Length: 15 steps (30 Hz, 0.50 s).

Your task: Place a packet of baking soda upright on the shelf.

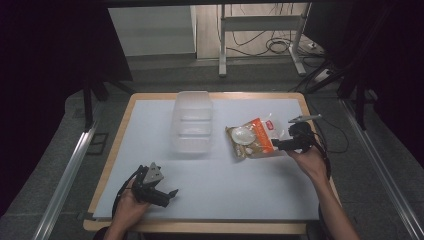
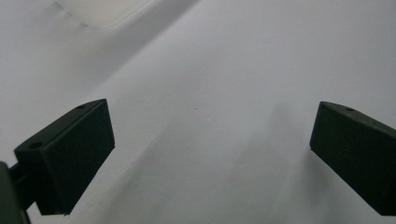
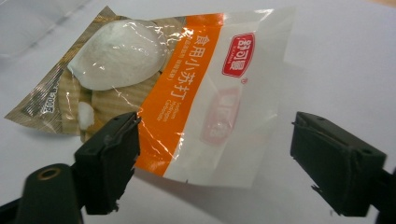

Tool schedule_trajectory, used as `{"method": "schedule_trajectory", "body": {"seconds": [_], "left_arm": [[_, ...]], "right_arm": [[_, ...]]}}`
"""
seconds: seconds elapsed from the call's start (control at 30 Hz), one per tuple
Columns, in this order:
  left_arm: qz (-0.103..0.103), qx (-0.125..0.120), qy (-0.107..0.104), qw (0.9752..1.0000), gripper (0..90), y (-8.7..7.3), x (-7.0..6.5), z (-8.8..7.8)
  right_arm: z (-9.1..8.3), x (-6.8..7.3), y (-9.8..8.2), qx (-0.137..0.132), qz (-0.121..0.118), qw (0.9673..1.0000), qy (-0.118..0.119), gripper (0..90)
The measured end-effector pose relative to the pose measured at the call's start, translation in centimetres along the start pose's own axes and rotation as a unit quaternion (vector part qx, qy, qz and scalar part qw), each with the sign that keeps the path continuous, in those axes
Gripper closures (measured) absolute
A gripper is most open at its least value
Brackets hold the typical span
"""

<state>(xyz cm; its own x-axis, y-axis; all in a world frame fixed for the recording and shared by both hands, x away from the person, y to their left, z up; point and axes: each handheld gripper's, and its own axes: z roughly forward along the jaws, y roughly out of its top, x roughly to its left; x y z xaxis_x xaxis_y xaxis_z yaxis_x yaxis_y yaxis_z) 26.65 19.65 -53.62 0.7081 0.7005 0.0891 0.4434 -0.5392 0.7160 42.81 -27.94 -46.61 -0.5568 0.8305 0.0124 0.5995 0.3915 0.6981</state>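
The pouch [image 3: 154,88] lay flat on the white table [image 1: 250,185], just right of the clear box [image 1: 192,121]. It looked light and soft, a thin glossy film that could slip and crumple, with loose powder inside that would shift. The flat sealed white end, nearest the right gripper [image 3: 215,161], seemed the best place to take hold, because the full middle would bulge away. The 2 jaws of that gripper stood open around this edge and did not press it. The left gripper [image 2: 210,154] rested open over bare table, well apart.
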Motion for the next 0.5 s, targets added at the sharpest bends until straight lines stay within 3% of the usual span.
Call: {"method": "schedule_trajectory", "body": {"seconds": [0.5], "left_arm": [[0.004, 0.005, 0.001, 1.0, 0.1, 0.0, -0.1, 0.1]], "right_arm": [[3.8, -1.3, 0.9, 0.025, 0.033, 0.9988, 0.028, 24.2]]}}
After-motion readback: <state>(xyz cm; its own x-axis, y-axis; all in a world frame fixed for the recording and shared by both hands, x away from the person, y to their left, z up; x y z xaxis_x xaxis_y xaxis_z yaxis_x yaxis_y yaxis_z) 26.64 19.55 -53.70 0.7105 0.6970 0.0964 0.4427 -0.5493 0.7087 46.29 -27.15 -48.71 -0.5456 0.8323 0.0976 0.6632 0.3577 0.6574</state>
